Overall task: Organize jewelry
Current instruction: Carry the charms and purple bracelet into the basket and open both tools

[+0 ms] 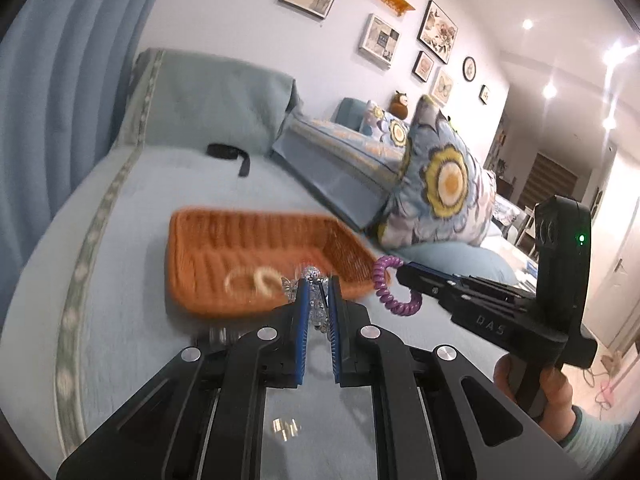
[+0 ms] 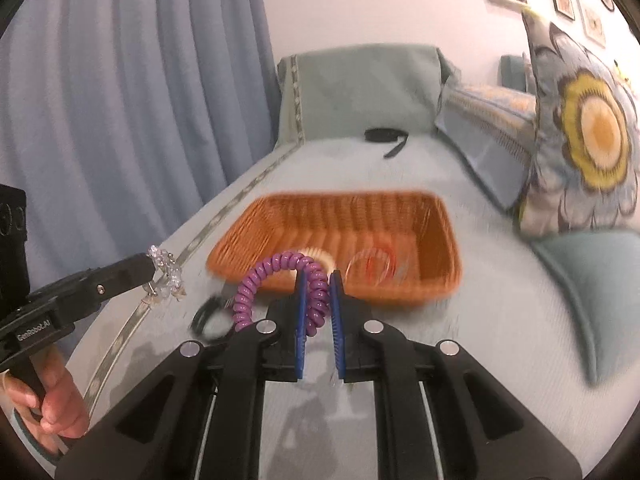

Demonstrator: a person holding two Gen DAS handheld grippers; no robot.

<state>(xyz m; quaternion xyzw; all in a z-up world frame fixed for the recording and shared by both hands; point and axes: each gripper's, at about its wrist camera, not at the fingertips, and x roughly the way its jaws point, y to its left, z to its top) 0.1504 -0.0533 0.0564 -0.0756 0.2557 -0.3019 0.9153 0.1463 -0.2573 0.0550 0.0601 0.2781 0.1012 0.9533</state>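
Observation:
An orange woven basket [image 1: 208, 240] [image 2: 440, 248] lies on the blue-green sofa seat. It holds a cream ring [image 1: 266, 278] and a clear bangle [image 2: 372, 264]. My left gripper [image 1: 318, 296] is shut on a clear crystal bead bracelet [image 1: 316, 308] [image 2: 166, 276] and holds it above the basket's near edge. My right gripper [image 2: 318, 292] is shut on a purple spiral hair tie [image 2: 256, 284] [image 1: 384, 284], just in front of the basket. A black hair tie [image 2: 210, 316] and small gold pieces [image 1: 285, 428] lie on the seat.
A black strap [image 1: 228, 152] [image 2: 386, 138] lies at the back of the seat. Flowered cushions [image 1: 440, 184] [image 2: 580, 136] stand to the right. A blue curtain [image 2: 120, 100] hangs on the left. The sofa's trimmed front edge [image 1: 76, 292] runs along the left.

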